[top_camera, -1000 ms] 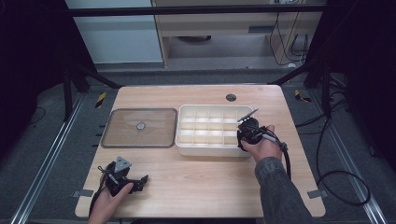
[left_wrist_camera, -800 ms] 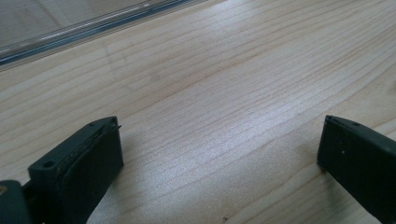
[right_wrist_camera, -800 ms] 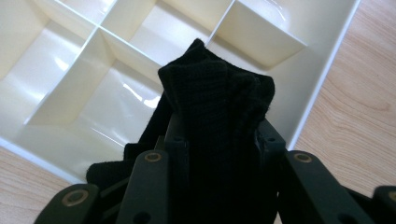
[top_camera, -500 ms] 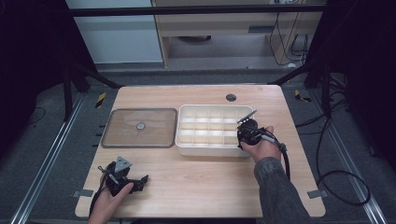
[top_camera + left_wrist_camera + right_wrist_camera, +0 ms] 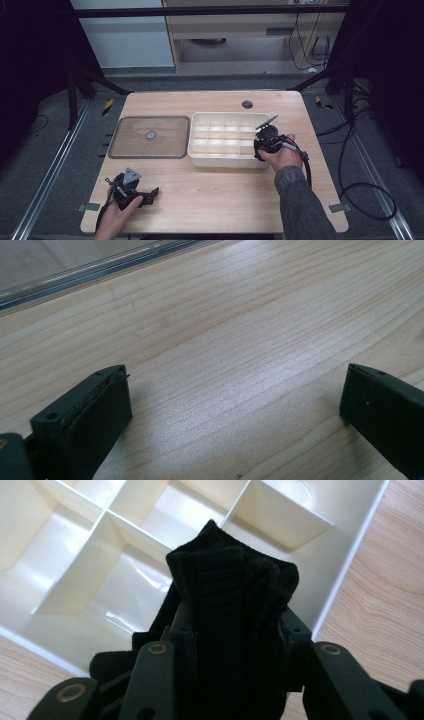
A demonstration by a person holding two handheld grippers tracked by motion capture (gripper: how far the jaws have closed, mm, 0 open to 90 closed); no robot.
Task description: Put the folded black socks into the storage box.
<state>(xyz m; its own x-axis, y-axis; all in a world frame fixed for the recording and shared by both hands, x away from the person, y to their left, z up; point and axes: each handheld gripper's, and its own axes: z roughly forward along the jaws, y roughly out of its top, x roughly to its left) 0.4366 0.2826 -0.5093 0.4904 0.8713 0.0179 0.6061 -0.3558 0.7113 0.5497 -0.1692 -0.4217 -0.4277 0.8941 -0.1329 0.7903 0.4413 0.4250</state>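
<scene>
My right gripper [image 5: 263, 141] hovers over the right end of the white divided box [image 5: 199, 150], shut on a folded black sock [image 5: 230, 610]. In the right gripper view the sock stands up between the jaws above a near-corner compartment of the box [image 5: 65, 565]. My left gripper [image 5: 145, 194] rests low on the wooden table [image 5: 210, 200] near its front left corner. Its jaws stand wide apart over bare wood, one fingertip [image 5: 95, 410] at each side of the left gripper view, and nothing lies between them.
A clear flat lid [image 5: 149, 136] with a small knob lies left of the box; its edge [image 5: 100, 267] crosses the top of the left gripper view. A round cable hole [image 5: 247, 104] sits near the table's far edge. Dark frame posts flank the table.
</scene>
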